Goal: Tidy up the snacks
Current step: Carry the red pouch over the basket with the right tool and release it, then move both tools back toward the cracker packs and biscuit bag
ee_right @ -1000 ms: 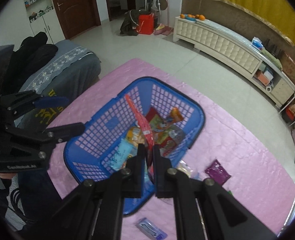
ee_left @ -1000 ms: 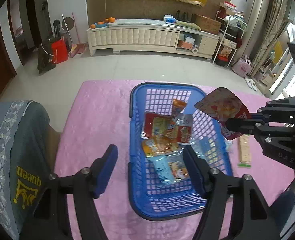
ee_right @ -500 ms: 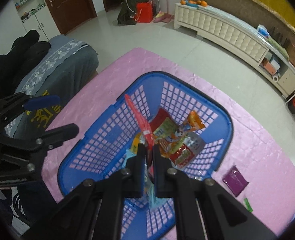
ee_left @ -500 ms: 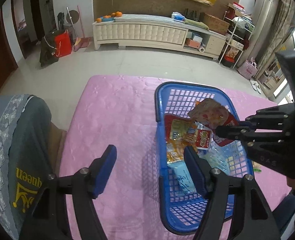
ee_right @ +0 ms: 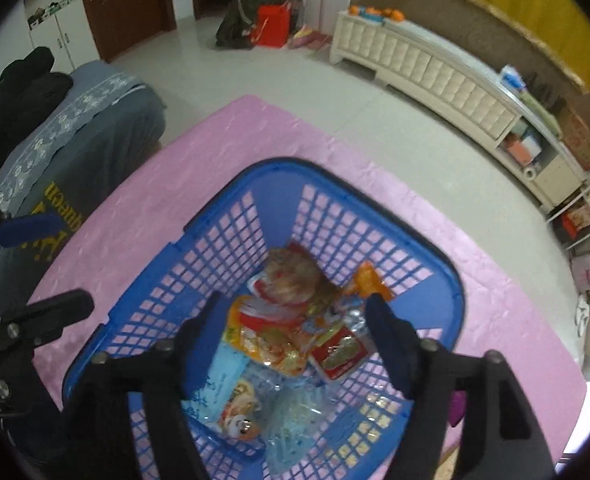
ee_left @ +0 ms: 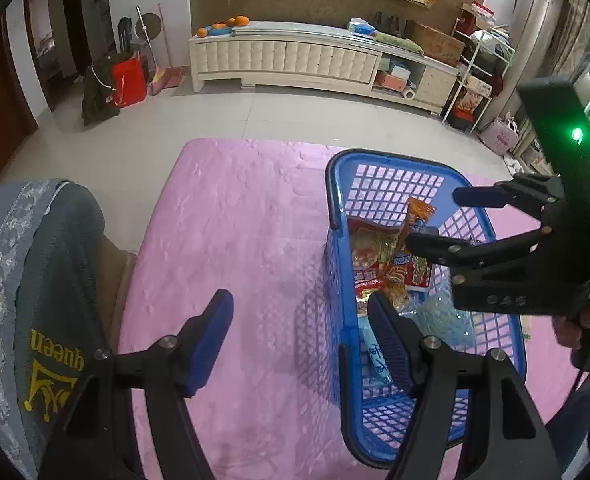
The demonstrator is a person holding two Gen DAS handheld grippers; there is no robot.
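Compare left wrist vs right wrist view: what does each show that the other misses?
Left wrist only: the right gripper from the side, fingers apart and empty over the basket, a green light on its housing, and the hand holding it.

Right wrist only: a purple packet on the cloth outside the basket, a brown door, and the round-topped pouch lying on the pile.

Both: blue basket of snacks, pink cloth, white cabinet.

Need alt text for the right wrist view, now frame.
Right tongs, just opened with nothing between them, hang over a blue basket of snack packets on a pink tablecloth. The left tongs show at the left edge, also open.
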